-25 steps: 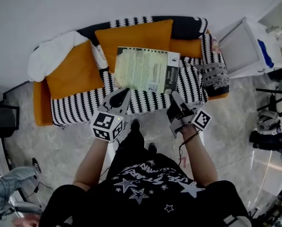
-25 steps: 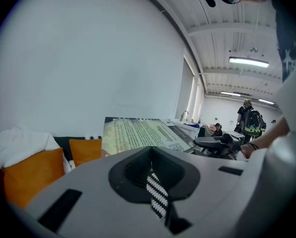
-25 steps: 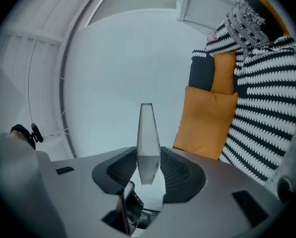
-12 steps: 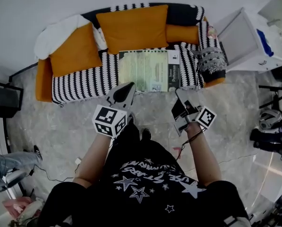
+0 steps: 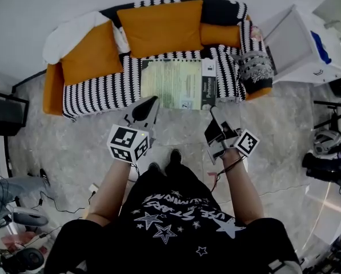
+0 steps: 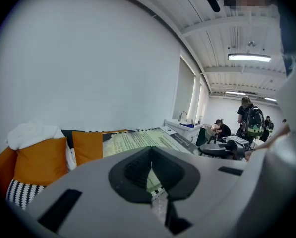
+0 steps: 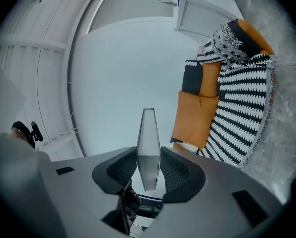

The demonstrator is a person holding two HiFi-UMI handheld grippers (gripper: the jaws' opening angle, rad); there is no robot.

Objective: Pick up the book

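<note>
The large pale-green paper book (image 5: 179, 83) is lying flat on the black-and-white striped sofa seat (image 5: 101, 99), ahead of both tools. Neither tool is gripping it. Your left gripper (image 5: 150, 103) is standing closed and empty. Your right gripper (image 5: 215, 129) is clamping a thin pale-grey strip (image 7: 148, 148), jaws partway apart. What the strip is cannot be told.
</note>
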